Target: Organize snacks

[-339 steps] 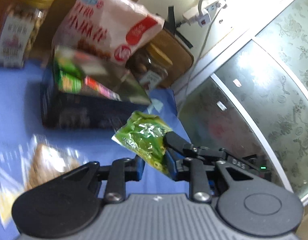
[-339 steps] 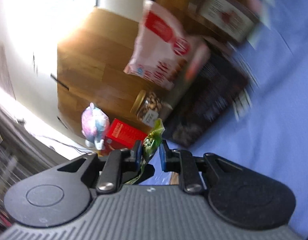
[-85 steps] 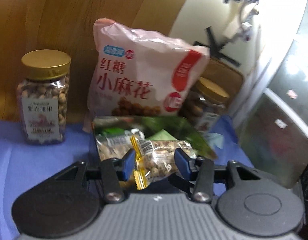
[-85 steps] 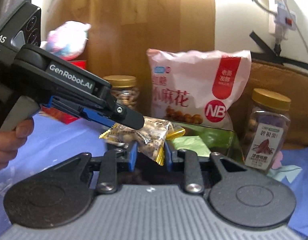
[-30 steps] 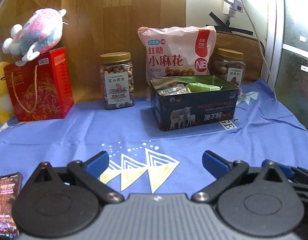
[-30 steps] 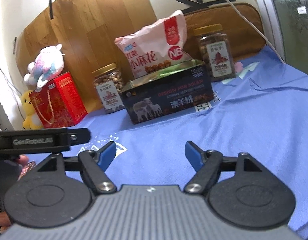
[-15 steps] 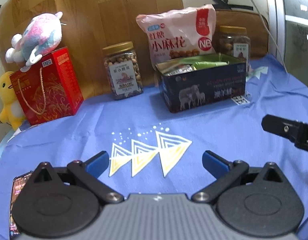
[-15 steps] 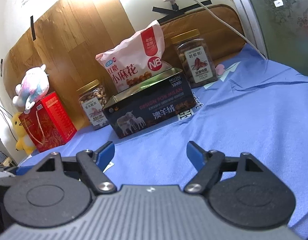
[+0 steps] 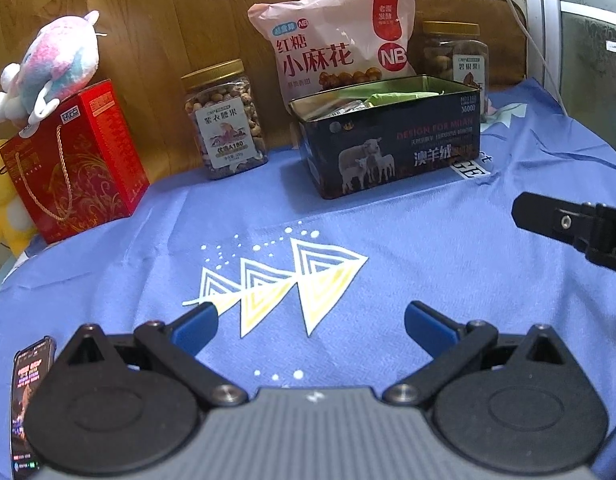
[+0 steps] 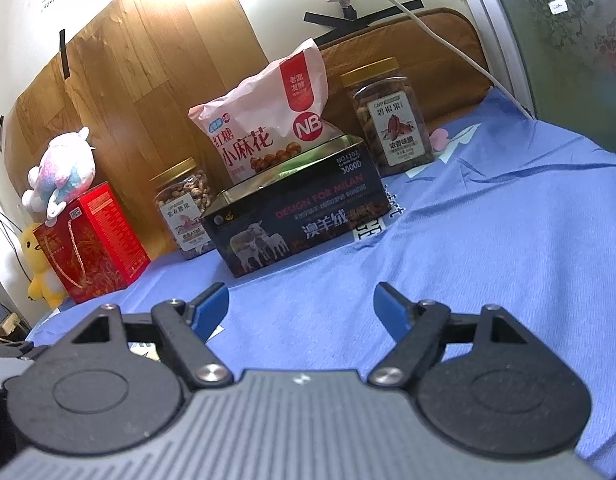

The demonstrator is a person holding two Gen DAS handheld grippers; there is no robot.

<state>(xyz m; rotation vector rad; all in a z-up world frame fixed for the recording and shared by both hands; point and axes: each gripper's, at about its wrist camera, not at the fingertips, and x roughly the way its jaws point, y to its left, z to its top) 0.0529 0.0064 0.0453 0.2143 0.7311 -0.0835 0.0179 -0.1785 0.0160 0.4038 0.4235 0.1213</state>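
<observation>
A dark open tin (image 9: 391, 148) (image 10: 300, 220) printed with sheep stands at the back of the blue cloth. Several snack packets (image 9: 391, 98) lie inside it; in the right wrist view its contents are hidden behind the wall. My left gripper (image 9: 309, 322) is open and empty, low over the cloth near the front, well short of the tin. My right gripper (image 10: 302, 306) is open and empty, also back from the tin. One black finger of the right gripper (image 9: 563, 222) shows at the right edge of the left wrist view.
Behind the tin lean a pink snack bag (image 9: 339, 44) (image 10: 268, 124) and two gold-lidded nut jars (image 9: 224, 120) (image 9: 453, 52). A red gift box (image 9: 72, 160) with a plush toy (image 9: 56, 62) stands at left. A phone (image 9: 28, 396) lies at the front left.
Both grippers have let go of their snack packets into the tin and drawn back from it. In the last second they stay open and shift only slightly.
</observation>
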